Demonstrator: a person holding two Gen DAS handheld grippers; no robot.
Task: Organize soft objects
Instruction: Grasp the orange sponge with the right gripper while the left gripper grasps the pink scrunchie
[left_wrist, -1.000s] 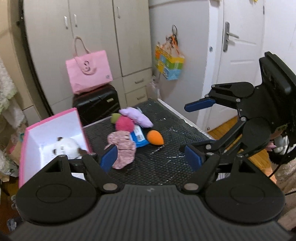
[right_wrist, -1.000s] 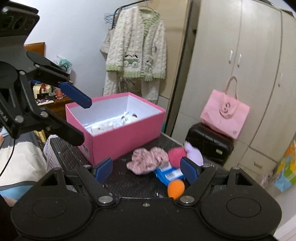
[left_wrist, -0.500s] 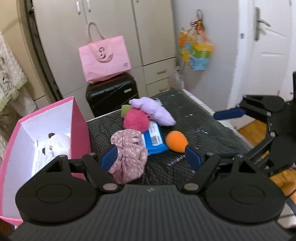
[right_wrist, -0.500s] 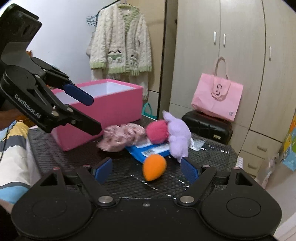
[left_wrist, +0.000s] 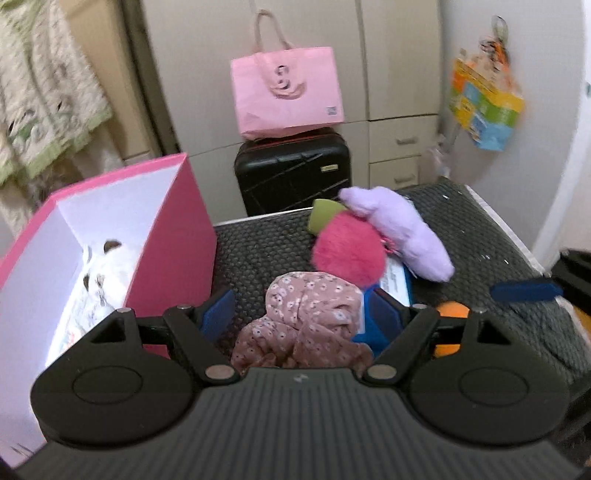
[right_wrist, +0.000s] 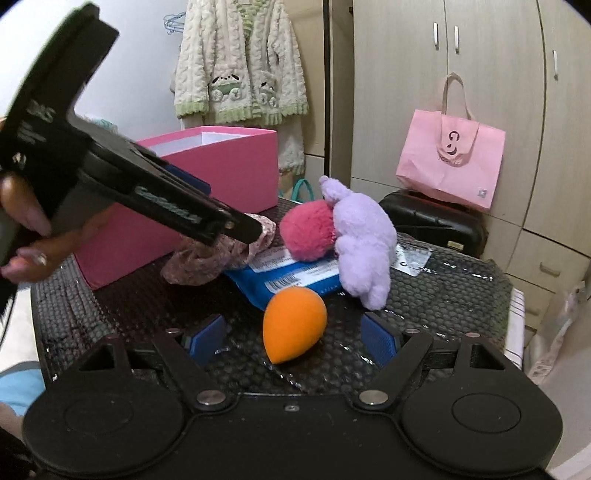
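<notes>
Sorting barely begun: one white plush (left_wrist: 99, 273) in pink box (left_wrist: 177, 236).
Both jaws spread, empty; left gripper (left_wrist: 303, 314) straddles floral cloth (left_wrist: 310, 321), right gripper (right_wrist: 291, 338) straddles orange sponge (right_wrist: 293, 323); remaining items on worktop (right_wrist: 443, 295).

Home bedroom: wardrobe (right_wrist: 461, 92), hung cardigan (right_wrist: 240, 62), suitcase (left_wrist: 291, 177), pink tote (left_wrist: 286, 92), door-hung organiser (left_wrist: 484, 107).

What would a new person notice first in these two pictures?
First the bright soft things piled on the dark mat: a pink pompom leaning against a purple plush toy, with an orange sponge in front, between the open fingers of the right gripper. Then the pink box to the left, and the left gripper open around a floral cloth.
</notes>
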